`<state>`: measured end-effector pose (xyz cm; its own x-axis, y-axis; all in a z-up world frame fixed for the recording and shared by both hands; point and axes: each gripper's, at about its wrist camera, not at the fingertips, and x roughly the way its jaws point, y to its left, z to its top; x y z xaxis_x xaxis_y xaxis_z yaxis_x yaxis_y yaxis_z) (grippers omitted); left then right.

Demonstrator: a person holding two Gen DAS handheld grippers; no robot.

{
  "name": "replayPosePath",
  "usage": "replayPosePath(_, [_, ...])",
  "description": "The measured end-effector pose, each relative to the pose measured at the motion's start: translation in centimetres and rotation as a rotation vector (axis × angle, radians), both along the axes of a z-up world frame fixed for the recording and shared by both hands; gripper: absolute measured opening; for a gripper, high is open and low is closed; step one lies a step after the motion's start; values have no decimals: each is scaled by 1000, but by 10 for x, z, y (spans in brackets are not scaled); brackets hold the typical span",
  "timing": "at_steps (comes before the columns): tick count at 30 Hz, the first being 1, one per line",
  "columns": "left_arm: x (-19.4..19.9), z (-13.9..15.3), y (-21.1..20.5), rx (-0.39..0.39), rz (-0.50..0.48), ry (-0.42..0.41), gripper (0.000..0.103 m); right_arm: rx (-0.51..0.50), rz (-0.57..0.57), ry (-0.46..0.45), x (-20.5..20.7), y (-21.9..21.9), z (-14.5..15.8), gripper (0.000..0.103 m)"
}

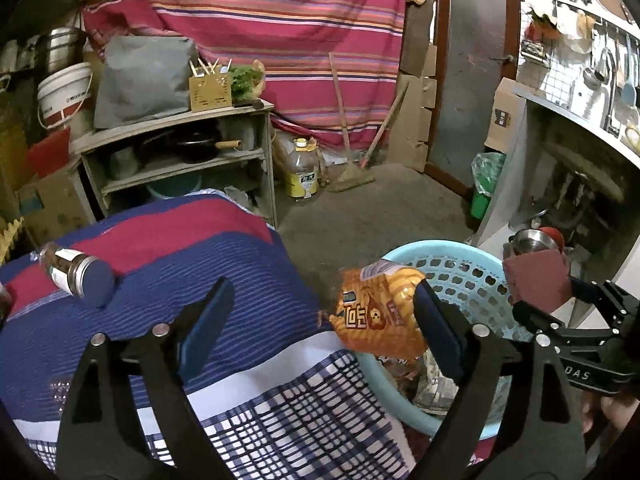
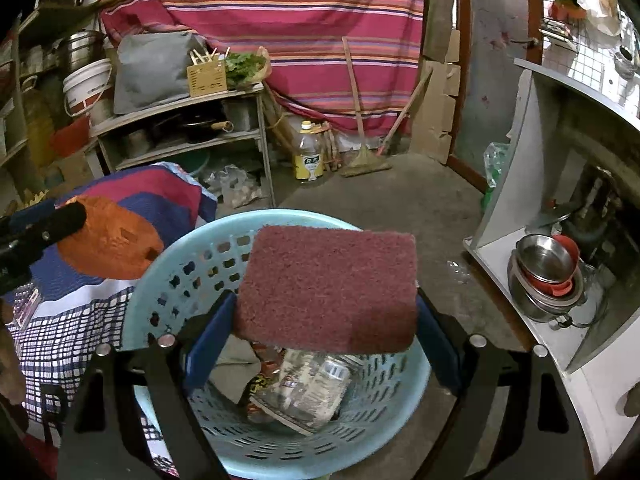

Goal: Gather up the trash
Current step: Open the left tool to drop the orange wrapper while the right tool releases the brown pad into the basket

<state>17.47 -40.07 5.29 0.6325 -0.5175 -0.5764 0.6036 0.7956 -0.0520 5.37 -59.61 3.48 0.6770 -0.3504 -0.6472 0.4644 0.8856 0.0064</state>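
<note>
Basket (image 2: 160,300) sits just beside the bed's (image 1: 160,320) edge so trash drops straight in. Right gripper (image 2: 326,344) clamps a sponge (image 2: 328,288) above it. Left gripper (image 1: 324,332) gapes, the wrapper (image 1: 376,312) against one finger, over the rim. A jar (image 1: 76,272) lies on the bed.

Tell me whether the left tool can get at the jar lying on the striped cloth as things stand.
Probably yes. The left tool is open, though the orange snack packet sits at its right finger and should drop clear first. The jar lies on its side on the striped cloth, with nothing between.
</note>
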Motion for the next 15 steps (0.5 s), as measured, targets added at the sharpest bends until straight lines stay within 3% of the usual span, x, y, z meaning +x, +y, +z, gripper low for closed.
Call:
replayPosePath(7, [1, -11, 3, 19, -24, 27, 86, -9, 6, 8, 2, 6, -1, 85])
replayPosePath(10, [-3, -19, -3, 28, -71, 58, 61, -4, -2, 4, -1, 4, 0, 85])
replayPosePath(12, [-7, -25, -10, 47, -99, 69, 30, -1, -5, 5, -2, 1, -1, 85])
replayPosePath(14, [-9, -31, -17, 52, -132, 90, 6, -3, -8, 9, -4, 0, -1, 85])
replayPosePath(15, [-11, -32, -18, 42, -141, 98, 6, -3, -10, 10, -4, -1, -1, 85])
